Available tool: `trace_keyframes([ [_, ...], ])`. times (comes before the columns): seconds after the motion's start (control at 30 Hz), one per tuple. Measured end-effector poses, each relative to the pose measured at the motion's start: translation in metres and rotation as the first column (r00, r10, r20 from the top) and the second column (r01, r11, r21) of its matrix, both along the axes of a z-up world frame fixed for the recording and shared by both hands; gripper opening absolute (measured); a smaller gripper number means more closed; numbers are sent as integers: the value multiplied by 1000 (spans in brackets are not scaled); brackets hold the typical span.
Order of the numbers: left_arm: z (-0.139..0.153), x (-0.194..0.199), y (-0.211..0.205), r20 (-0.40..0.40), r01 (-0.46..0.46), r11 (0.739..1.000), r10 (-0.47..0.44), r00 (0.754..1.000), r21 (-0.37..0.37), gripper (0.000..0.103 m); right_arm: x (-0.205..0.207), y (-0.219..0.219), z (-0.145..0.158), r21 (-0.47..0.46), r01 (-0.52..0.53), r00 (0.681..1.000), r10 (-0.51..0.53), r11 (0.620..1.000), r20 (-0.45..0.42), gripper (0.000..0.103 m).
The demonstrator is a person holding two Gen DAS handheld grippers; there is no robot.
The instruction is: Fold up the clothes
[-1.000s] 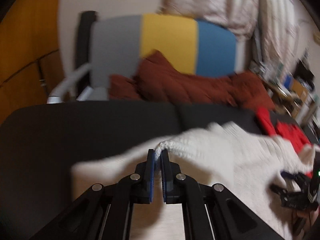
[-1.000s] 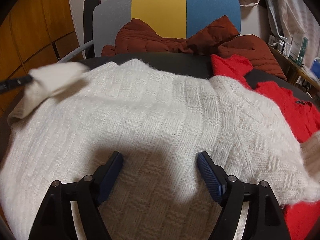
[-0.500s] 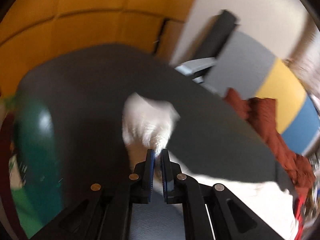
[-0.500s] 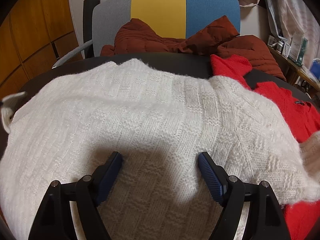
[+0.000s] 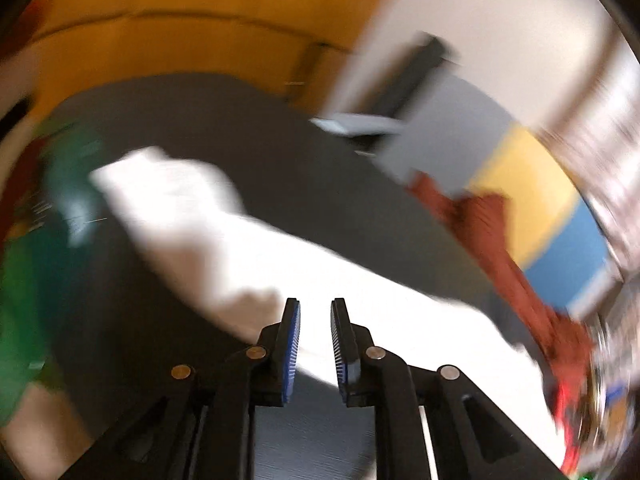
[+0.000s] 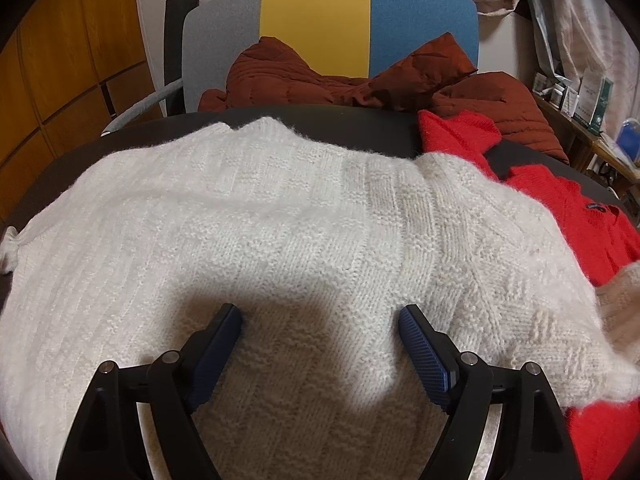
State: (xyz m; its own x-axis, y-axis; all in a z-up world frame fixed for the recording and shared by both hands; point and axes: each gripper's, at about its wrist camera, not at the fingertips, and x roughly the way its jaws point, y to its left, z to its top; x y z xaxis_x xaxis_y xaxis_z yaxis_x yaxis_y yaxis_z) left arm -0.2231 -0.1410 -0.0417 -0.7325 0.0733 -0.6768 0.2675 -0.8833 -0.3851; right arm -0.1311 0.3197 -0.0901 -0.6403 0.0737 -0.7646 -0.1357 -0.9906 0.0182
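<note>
A white knit sweater (image 6: 280,240) lies spread over the dark table (image 6: 360,120). My right gripper (image 6: 320,316) is open wide, its fingers resting on or just above the sweater's body. In the blurred left wrist view the sweater's sleeve (image 5: 180,208) lies stretched out to the left on the table (image 5: 280,160). My left gripper (image 5: 315,308) is slightly open and empty, just above the sleeve near the body.
A red knit garment (image 6: 560,200) lies at the sweater's right edge. A chair with a grey, yellow and blue back (image 6: 340,28) holds a rust-brown jacket (image 6: 360,84) behind the table. Something green (image 5: 24,280) sits blurred at the left.
My left gripper pulled the sleeve out to the left, then opened and let it go; the sleeve now lies flat. My right gripper has not moved.
</note>
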Motion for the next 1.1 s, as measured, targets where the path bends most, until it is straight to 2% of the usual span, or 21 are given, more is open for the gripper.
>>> trace_keyframes([
  [0.07,-1,-10,55,-16,161,986,-161,987,-33,17,-4,0,9,-9,-14,1000,14,1000,-16,82],
  [0.13,-10,-20,105,-12,315,947,-316,949,-61,17,-8,0,20,-19,-30,999,29,999,-34,79],
  [0.17,-17,-26,123,4,364,927,-365,931,-87,17,-10,-1,25,-24,-38,998,37,999,-42,73],
  [0.23,-31,-39,149,55,426,891,-423,905,-154,17,-15,-1,35,-33,-54,997,52,998,-60,60],
  [0.27,-39,-43,157,77,441,880,-435,897,-176,17,-17,-1,40,-38,-63,996,60,997,-69,52],
  [0.3,-47,-45,162,96,446,875,-436,895,-190,17,-19,-1,45,-42,-71,995,67,997,-78,50],
  [0.37,-51,-47,163,77,450,873,-444,893,-189,24,-33,-3,52,-48,-86,994,82,995,-77,50],
  [0.43,-52,-51,164,70,464,868,-459,886,-175,28,-62,-11,49,-49,-103,994,102,993,-34,46],
  [0.5,-55,-54,166,58,469,870,-466,883,-152,28,-90,-23,37,-42,-136,991,137,990,13,43],
  [0.6,-60,-39,153,22,467,881,-466,884,-78,28,-122,-39,12,-6,-161,982,161,987,95,44],
  [0.73,-66,-42,139,-15,451,893,-450,893,10,27,-143,-38,3,37,-101,994,100,994,42,44],
  [0.93,-66,-57,143,-18,446,895,-446,895,5,27,-164,-28,0,61,-55,998,55,997,-1,47],
  [1.03,-66,-55,142,-17,446,895,-445,895,-1,27,-161,-18,7,4,-67,998,67,998,12,50],
  [1.1,-66,-56,142,-16,443,897,-443,897,3,27,-136,-16,22,-38,-60,998,59,997,-19,50],
])
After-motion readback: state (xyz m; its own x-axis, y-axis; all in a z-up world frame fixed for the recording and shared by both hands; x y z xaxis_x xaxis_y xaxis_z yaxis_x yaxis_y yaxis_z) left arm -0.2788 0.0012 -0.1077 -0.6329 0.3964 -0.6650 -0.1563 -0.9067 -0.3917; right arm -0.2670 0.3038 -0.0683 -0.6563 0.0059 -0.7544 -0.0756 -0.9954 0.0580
